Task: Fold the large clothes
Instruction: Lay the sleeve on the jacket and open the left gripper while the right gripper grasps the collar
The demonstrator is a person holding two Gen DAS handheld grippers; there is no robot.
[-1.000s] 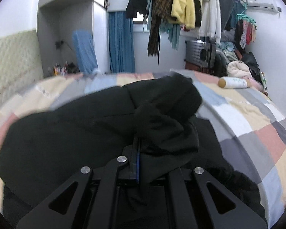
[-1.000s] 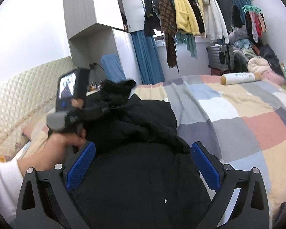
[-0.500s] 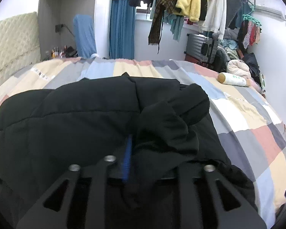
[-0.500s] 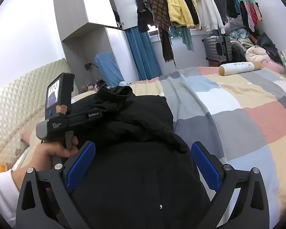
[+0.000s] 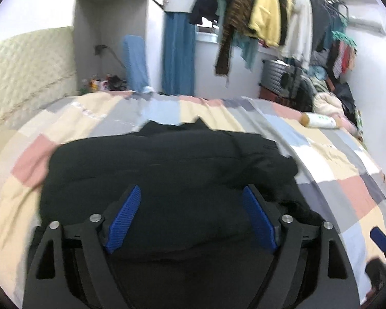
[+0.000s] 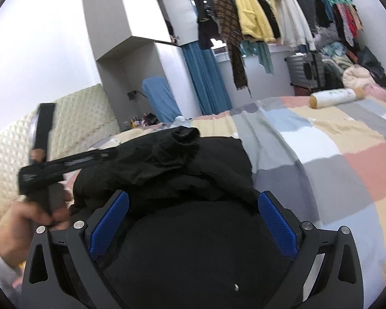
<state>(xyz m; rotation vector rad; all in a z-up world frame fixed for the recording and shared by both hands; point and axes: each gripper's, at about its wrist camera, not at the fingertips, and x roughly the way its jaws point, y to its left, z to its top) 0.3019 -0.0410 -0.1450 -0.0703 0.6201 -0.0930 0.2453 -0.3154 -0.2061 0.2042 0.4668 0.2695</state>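
Left tool (image 5: 190,216) wide open, blue pads (image 5: 123,215) spread, nothing gripped; hovers over black jacket (image 5: 167,170). Right tool (image 6: 193,221) also fully open, empty, low over same jacket near hem side.

Jacket on bed (image 5: 347,193), bunched into thick stack w/ sleeve (image 6: 167,154) laid across top, cuff at far end. Prob. sleeve folded inward to narrow bundle; both tools free for next grab.

Edges: right jacket edge near mid-bed, plenty open quilt beyond. Bottle (image 6: 334,96) far off, no obstruction. Headboard (image 6: 85,126) close on left, less room there.

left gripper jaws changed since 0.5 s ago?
Yes. The left gripper was shut on the black jacket sleeve; it has opened, and the sleeve now lies nearer the bottle side.
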